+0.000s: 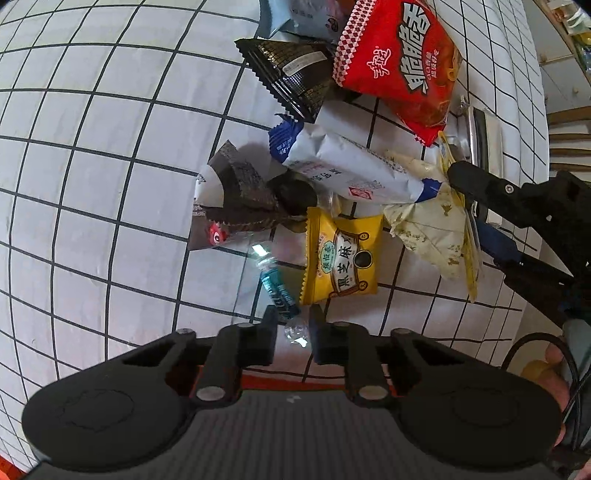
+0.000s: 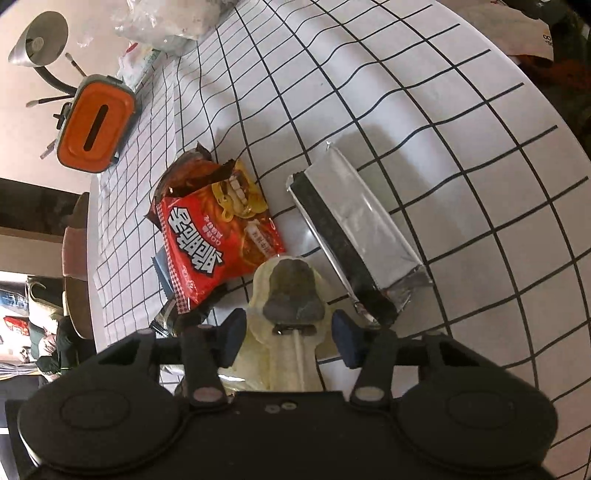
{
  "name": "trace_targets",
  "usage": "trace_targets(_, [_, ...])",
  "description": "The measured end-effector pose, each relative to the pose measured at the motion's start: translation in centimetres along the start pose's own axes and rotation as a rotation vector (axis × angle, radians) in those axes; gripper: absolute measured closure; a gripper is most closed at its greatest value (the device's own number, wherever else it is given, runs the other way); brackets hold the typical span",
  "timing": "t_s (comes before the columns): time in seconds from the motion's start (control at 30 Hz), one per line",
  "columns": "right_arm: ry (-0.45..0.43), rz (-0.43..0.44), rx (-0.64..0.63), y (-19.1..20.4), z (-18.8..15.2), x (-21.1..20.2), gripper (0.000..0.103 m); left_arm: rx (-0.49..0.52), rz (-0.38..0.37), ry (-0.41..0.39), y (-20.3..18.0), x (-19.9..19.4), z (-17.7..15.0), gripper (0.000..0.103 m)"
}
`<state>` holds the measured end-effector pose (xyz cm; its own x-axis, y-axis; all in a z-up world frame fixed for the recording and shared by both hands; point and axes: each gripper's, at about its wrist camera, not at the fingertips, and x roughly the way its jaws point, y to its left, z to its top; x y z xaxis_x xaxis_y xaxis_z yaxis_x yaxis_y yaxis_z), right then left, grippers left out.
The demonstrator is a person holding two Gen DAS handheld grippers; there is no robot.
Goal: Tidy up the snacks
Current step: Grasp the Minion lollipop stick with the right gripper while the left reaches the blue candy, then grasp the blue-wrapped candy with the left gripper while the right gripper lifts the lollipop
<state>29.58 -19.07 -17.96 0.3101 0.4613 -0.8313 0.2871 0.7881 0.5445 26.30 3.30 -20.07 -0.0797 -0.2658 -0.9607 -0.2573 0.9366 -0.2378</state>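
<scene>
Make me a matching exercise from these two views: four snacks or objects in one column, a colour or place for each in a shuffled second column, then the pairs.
Column one:
1. crisps bag
2. sesame snack pack
3. slotted box
4. foil pack

Column two:
A. silver, lying beside the crisps bag
B. orange, at the table's far edge
C. red, at the far end of the pile
D. yellow, just ahead of the left gripper

Pairs: 1-C, 2-D, 3-B, 4-A

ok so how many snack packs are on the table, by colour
red bag: 1
yellow packet: 1
black packets: 2
white and blue packet: 1
pale blue packet: 1
cream packet: 1
teal candy wrapper: 1
silver pack: 1
total: 9
</scene>
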Motion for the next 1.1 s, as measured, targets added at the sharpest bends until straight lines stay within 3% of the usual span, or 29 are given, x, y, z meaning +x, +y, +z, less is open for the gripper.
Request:
trace_targets(0.67, [-0.072,0.037,-0.101,0.5,-2.8,-6.5,0.054,-0.005,-0.026,-0.082,0.8,-1.7,-0.9,0.092])
trace_targets(1.1, [-0.103,0.061,-0.209,1.3,-7.1,-12.2,0.054,-0.011,-0.077,-0.177,2.2,-5.8,-2.4,0.095])
